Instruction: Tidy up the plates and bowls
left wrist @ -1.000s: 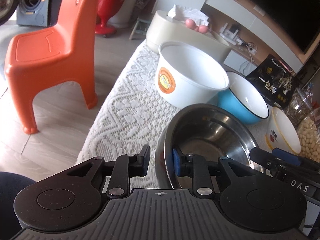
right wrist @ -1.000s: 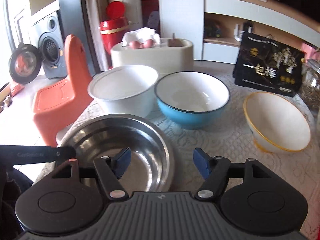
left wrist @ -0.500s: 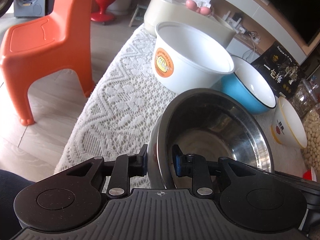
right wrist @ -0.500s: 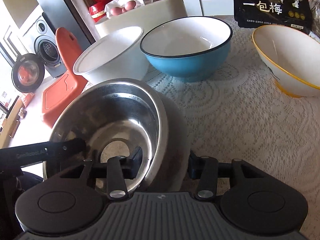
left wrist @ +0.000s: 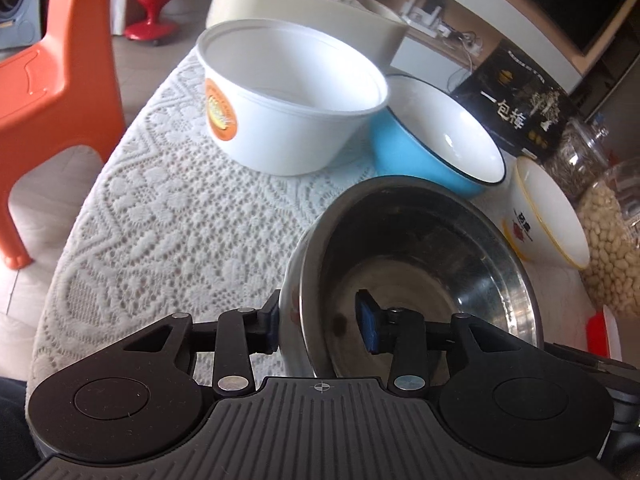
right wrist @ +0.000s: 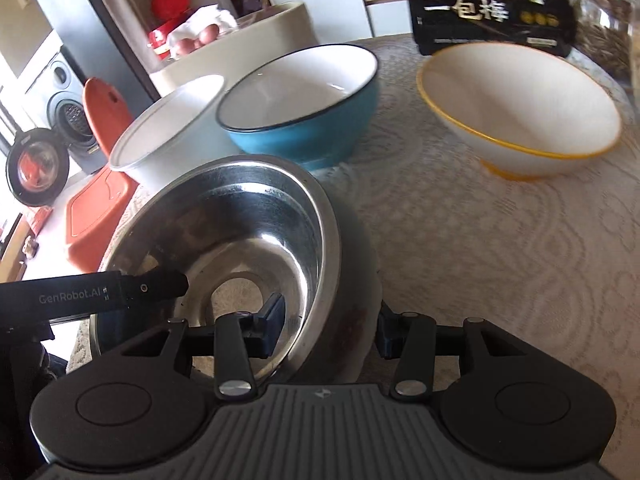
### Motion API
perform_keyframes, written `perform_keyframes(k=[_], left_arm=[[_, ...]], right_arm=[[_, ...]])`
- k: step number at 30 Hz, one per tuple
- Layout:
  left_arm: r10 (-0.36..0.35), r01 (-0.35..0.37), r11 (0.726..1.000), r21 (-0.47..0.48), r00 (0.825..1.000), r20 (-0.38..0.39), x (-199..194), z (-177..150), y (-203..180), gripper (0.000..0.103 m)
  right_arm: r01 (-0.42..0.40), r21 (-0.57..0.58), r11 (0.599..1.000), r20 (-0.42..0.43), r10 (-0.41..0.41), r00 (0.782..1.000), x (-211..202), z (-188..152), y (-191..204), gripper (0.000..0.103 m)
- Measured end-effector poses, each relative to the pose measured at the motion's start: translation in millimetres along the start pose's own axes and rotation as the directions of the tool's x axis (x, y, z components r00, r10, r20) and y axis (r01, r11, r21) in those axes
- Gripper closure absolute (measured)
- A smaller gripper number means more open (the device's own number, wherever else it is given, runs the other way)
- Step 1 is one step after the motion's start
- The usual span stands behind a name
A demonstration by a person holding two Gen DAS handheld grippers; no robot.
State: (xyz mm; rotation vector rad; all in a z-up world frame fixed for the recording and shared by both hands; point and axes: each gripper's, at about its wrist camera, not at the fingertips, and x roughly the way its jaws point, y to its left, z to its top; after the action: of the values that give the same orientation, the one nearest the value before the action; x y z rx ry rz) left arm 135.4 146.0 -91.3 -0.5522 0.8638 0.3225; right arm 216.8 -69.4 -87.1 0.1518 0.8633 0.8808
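A steel bowl (left wrist: 420,248) sits tilted at the near end of the lace tablecloth (left wrist: 160,220). My left gripper (left wrist: 320,328) straddles its left rim and its jaws are opening: the outer pad still touches the wall while the inner pad stands off it. My right gripper (right wrist: 328,332) is shut on the right wall of the steel bowl (right wrist: 240,216), one finger inside and one outside. The left gripper's finger (right wrist: 152,286) reaches into the bowl. Behind it stand a white tub (left wrist: 292,120), a blue bowl (left wrist: 400,152) and a yellow-rimmed white bowl (left wrist: 548,216).
An orange chair (left wrist: 52,80) stands left of the table. At the back are a cream container (left wrist: 304,12) with eggs and a black packet (left wrist: 520,108). Glass jars of beans (left wrist: 608,240) line the right edge. The tablecloth (right wrist: 500,260) is bare to the right of the steel bowl.
The left jaws closed on the steel bowl's rim, then spread apart again. The right jaws came down and closed on the bowl's right wall. Both grippers moved in toward the bowls.
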Motion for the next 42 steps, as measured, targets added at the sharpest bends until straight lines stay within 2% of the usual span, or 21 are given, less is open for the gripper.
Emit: perform_keyframes(k=[10, 13, 18, 22, 33, 39, 42], left_arm=[[0.015, -0.015, 1.000, 0.008, 1.000, 0.000, 3, 3, 1, 0.064], [0.013, -0.013, 1.000, -0.003, 1.000, 0.006, 0, 3, 3, 0.068], [-0.026, 0.030, 0.999, -0.045, 0.996, 0.080, -27, 7, 16, 0.071], [-0.049, 0.053, 0.997, -0.057, 0.996, 0.069, -33, 10, 19, 0.072], [-0.010, 0.012, 0.999, -0.033, 0.998, 0.055, -27, 4, 12, 0.071], [0.037, -0.038, 0.999, 0.017, 0.998, 0.057, -26, 4, 0, 0.071], [0.088, -0.091, 0.995, 0.045, 0.994, 0.070, -28, 6, -7, 0.075]], right_arm=[[0.003, -0.026, 1.000, 0.019, -0.002, 1.000, 1, -2, 2, 0.054], [0.007, -0.035, 0.999, 0.023, -0.006, 1.000, 1, -2, 2, 0.054], [0.003, -0.025, 1.000, 0.049, -0.002, 0.999, -7, -1, -1, 0.054], [-0.012, -0.012, 1.000, 0.051, 0.013, 0.999, -12, -2, -2, 0.054], [-0.034, -0.019, 0.999, 0.043, 0.035, 0.998, -19, -12, -1, 0.054], [-0.077, -0.026, 0.997, 0.029, 0.077, 0.997, -21, -13, -8, 0.054], [-0.059, -0.069, 0.996, 0.055, 0.062, 0.997, -30, -9, -11, 0.054]])
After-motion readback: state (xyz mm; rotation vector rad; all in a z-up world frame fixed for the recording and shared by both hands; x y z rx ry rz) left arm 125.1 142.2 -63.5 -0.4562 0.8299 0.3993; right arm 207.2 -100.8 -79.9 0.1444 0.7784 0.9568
